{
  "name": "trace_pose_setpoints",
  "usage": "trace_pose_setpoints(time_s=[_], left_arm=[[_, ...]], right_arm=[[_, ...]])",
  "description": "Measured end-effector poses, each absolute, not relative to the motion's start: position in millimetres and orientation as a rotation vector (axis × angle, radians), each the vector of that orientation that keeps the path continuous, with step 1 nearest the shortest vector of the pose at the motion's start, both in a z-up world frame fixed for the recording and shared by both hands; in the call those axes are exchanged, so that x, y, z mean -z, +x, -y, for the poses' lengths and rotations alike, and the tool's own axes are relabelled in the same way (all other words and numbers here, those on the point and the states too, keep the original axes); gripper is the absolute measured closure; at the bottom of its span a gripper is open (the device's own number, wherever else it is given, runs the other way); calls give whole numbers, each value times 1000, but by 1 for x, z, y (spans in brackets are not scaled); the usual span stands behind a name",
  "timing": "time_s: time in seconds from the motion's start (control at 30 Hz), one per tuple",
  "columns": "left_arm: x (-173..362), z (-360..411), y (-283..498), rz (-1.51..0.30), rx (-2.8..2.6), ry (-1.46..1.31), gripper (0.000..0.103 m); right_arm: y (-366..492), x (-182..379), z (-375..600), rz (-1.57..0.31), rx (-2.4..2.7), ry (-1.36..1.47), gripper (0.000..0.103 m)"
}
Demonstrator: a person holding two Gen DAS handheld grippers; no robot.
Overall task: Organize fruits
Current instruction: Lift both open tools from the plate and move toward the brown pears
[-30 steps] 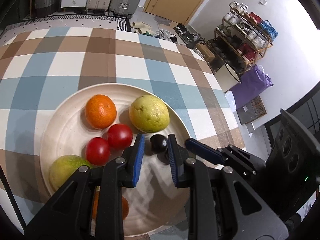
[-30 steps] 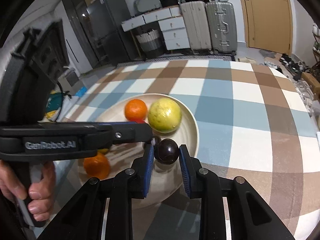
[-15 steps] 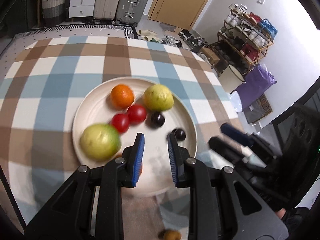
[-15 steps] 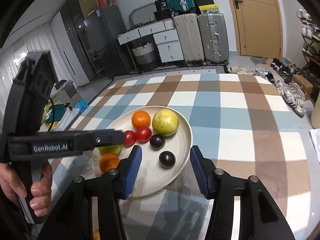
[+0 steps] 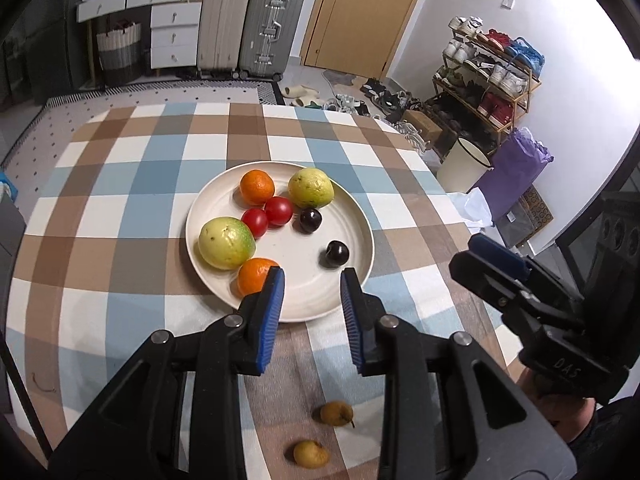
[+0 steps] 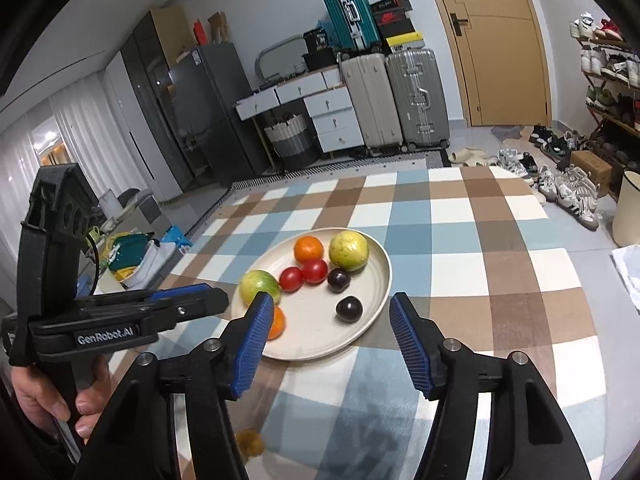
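Both handheld grippers hung empty above the near edge of a round cream plate [image 5: 362, 216] on a blue, brown and white checked tablecloth [image 5: 120, 216], apparently lifted clear so the person could choose the next fruit. The left gripper [image 5: 312, 296] stood with a moderate gap between its blue-padded fingers, gripping nothing; the right gripper [image 6: 332, 334] was spread wide, likewise gripping nothing.

On the plate lay eight pieces, sorted roughly by kind: two glossy dark plums [image 5: 337, 253] on its right side, two red tomatoes [image 5: 279, 210] touching at its centre, two oranges [image 5: 257, 187] and two yellow-green guavas [image 5: 226, 242], one of each at the far rim and the near-left rim. Two small brownish-yellow fruits [image 5: 337, 413], matte and speckled, waited on the cloth well short of the plate, probably the next to be collected.
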State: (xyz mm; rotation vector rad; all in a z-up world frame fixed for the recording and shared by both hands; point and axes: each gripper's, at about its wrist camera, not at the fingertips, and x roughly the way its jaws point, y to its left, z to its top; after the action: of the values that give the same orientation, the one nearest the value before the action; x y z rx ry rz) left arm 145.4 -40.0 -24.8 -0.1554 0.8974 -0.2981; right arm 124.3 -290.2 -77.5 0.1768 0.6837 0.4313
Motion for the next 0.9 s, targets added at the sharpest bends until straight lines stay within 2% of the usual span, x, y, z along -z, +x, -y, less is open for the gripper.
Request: trace_pose_setpoints(time_s=[0.1, 0.17, 0.3, 0.37, 0.43, 0.53, 0.63, 0.73, 0.77, 0.9], left_arm=[[21, 42, 131, -886, 295, -139, 74], [18, 42, 121, -878, 288, -135, 66], [16, 42, 106, -860, 272, -122, 57], [15, 40, 100, -849, 255, -119, 41], [13, 36, 91, -834, 247, -128, 34], [14, 30, 84, -828, 180, -122, 15], [17, 22, 79, -832, 152, -140, 14], [21, 16, 71, -827, 133, -148, 1], [22, 15, 70, -822, 135, -151, 1], [30, 13, 60, -822, 141, -144, 1]], right_arm=[[111, 70, 290, -661, -438, 173, 36], [103, 66, 289, -647, -441, 169, 34], [87, 60, 290, -627, -450, 183, 32], [79, 59, 290, -616, -456, 194, 26], [70, 59, 289, -602, -464, 207, 25], [59, 62, 287, -588, -475, 214, 21], [50, 64, 284, -576, -481, 208, 13], [41, 67, 281, -556, -481, 193, 6], [39, 68, 281, -550, -483, 193, 3], [32, 77, 279, -551, -483, 188, 3]])
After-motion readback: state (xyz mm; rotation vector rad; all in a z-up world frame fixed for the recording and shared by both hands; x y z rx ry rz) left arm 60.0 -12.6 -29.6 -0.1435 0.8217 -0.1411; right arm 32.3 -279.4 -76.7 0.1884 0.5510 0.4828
